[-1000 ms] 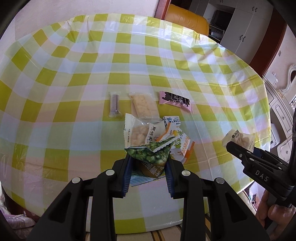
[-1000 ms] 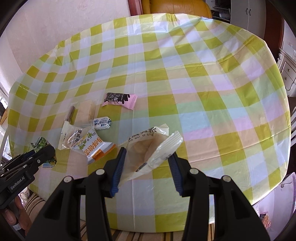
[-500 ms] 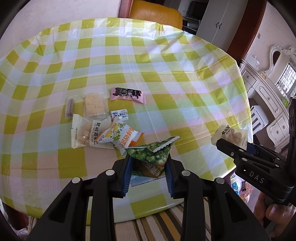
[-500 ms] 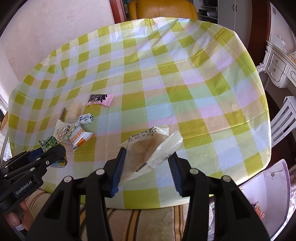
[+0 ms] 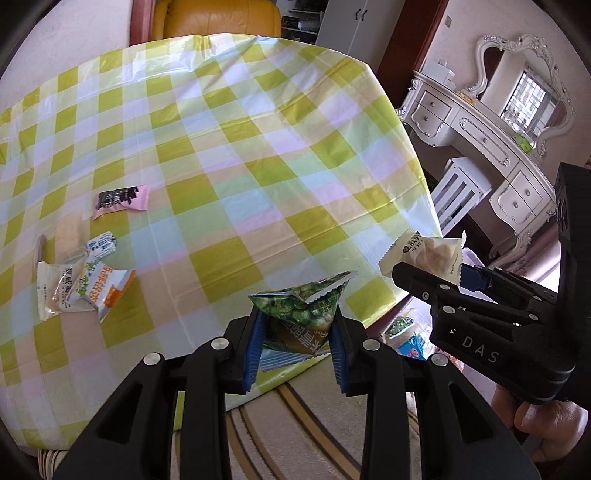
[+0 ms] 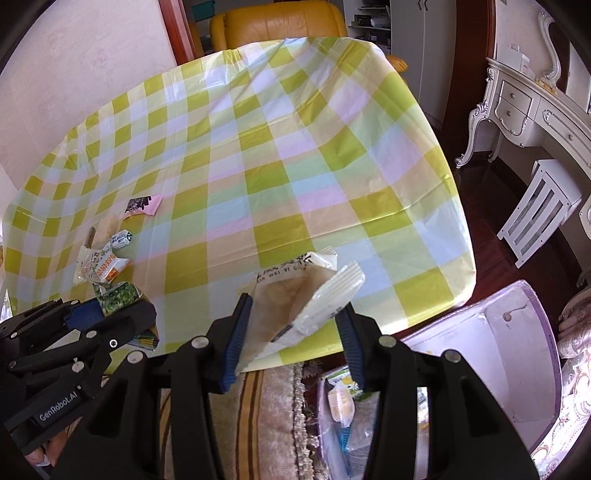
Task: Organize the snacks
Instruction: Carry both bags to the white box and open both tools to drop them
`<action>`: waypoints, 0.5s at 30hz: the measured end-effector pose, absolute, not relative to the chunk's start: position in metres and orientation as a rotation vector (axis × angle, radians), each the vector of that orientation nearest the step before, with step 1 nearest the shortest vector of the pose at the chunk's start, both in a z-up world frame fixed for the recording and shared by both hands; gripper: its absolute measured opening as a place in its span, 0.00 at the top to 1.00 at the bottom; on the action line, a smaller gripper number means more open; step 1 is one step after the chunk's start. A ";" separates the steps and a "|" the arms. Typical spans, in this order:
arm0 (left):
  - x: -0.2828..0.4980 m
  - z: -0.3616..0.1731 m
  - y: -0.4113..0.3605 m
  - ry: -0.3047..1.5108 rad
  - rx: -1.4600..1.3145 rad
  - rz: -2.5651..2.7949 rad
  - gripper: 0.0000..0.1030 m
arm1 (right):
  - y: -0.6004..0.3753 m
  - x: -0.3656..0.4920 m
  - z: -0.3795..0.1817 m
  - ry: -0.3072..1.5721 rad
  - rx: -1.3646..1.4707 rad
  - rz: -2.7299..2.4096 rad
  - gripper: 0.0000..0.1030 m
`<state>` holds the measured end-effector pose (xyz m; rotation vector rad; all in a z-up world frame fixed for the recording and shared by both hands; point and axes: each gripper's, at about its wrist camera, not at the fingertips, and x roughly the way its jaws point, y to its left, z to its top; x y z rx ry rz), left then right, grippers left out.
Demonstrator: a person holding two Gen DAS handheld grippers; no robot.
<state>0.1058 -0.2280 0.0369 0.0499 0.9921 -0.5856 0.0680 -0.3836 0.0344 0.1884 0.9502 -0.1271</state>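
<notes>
My left gripper (image 5: 297, 349) is shut on a green pea snack packet (image 5: 301, 308), held above the table's near right edge. My right gripper (image 6: 291, 334) is shut on a cream cracker packet (image 6: 299, 295); the left wrist view shows that cracker packet (image 5: 424, 254) at the right, past the table's edge. Left on the checked tablecloth (image 5: 236, 177) lie a pink packet (image 5: 122, 201), a small blue-white packet (image 5: 101, 245), an orange-white packet (image 5: 101, 288) and a clear biscuit packet (image 5: 68, 236). Below the right gripper a lilac-rimmed storage box (image 6: 509, 332) on the floor holds several packets.
A white stool (image 6: 543, 212) and an ornate white dresser (image 6: 532, 107) stand to the right of the table. A yellow chair (image 6: 277, 26) is behind the table. A striped rug (image 6: 266, 424) covers the floor below the table's edge.
Both grippers have carried their packets to the right, off the pile toward the table's right edge. The box on the floor has come into view. Neither grip has altered.
</notes>
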 end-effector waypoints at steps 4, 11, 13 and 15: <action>0.096 0.036 -0.259 1.005 0.092 -0.648 0.70 | -0.409 0.054 0.032 0.953 0.208 -0.174 0.55; 0.073 0.024 -0.311 1.072 0.146 -0.788 0.70 | -0.457 0.027 0.021 0.972 0.246 -0.272 0.55; 0.066 0.022 -0.322 1.084 0.165 -0.819 0.70 | -0.470 0.019 0.019 0.974 0.255 -0.303 0.55; 0.059 0.021 -0.332 1.095 0.178 -0.847 0.70 | -0.482 0.012 0.016 0.977 0.262 -0.334 0.55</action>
